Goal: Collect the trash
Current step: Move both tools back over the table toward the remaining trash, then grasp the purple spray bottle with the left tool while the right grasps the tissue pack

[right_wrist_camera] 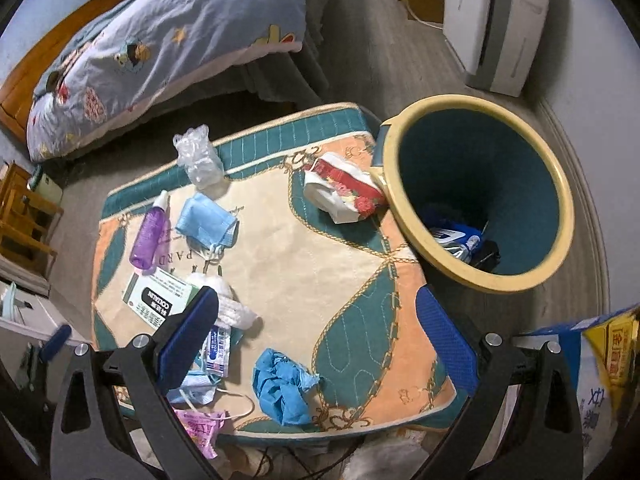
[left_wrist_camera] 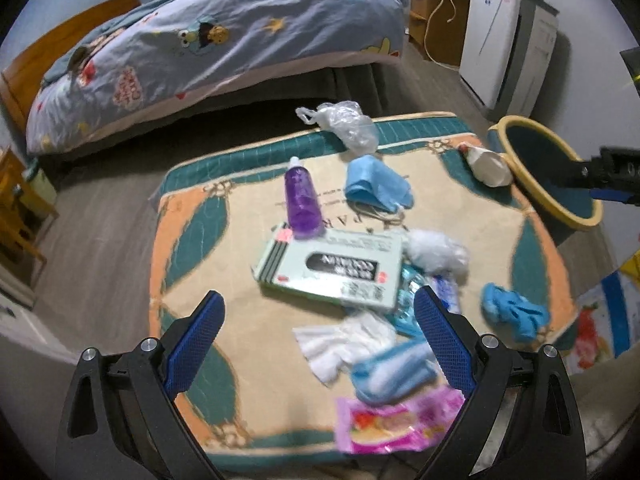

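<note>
- Left gripper: jaws spread wide, nothing between them; it hangs over the near part of the rug, above a white tissue and a blurred blue-and-white wrapper.
- Right gripper: jaws likewise apart and empty, over the near right part of the rug, beside the waste bin.
- Waste bin: teal inside, cream rim, standing off the rug's far right corner and tipped toward the camera; a few dark and blue items lie at its bottom, too small to name. In the left view the bin shows at right, partly behind the other gripper's arm.
- Trash on the rug, left view: purple bottle lying near the centre, its base touching the pale green box; folded blue face mask just right of the bottle; clear plastic bag on the far edge; white crumpled plastic at the box's right end; crumpled blue glove near the right edge; pink snack wrapper at the near edge.
- Right view: red-and-white floral packet leaning against the bin's rim at the far right corner; blue glove near the near edge; purple bottle, blue mask, green box toward the left side.
- Bed with cartoon-print quilt beyond the rug's far edge.
- White appliance against the far wall.
</note>
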The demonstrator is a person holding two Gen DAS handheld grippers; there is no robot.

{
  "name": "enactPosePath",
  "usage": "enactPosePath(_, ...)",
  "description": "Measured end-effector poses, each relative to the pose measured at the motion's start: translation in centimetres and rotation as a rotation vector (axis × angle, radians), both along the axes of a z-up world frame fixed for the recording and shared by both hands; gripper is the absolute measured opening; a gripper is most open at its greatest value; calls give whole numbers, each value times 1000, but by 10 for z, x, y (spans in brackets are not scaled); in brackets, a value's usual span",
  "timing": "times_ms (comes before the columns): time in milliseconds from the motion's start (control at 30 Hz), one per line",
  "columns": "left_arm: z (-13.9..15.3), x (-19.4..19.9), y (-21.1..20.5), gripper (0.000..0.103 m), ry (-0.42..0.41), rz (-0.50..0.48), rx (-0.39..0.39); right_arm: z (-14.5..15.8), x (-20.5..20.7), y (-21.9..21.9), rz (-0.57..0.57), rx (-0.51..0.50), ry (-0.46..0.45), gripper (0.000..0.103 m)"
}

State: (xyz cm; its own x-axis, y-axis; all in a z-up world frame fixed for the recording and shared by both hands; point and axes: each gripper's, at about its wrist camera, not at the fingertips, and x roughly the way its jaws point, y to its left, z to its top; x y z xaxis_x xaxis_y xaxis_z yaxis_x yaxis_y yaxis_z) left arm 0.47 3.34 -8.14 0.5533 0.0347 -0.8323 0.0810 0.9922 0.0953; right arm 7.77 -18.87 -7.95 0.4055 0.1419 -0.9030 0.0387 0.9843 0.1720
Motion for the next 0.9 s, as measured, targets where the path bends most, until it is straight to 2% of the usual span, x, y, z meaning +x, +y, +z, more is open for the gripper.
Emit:
enactPosePath(133, 8, 28, 14, 95, -42, 7, 31, -8, 14, 12, 54, -16, 6, 97)
enactPosePath(267, 12, 56, 28, 95, -62, 25, 6, -2, 35, 16, 135, -74, -58, 97)
enactPosePath(367, 5, 76, 32, 95, -55, 28, -7, 1, 53, 6, 132, -55, -82, 97)
enactPosePath(500, -11, 98, 33, 95, -31, 44, 0, -5, 76, -11, 68, -17, -56, 97)
enactPosePath(633, -21, 120, 34, 95, -21, 60, -35, -14, 93, -16, 64, -46, -50, 97)
enactPosePath(900, -45, 141, 30, 95, 24, 51, -45, -46, 112, 11, 173, -129, 4, 96)
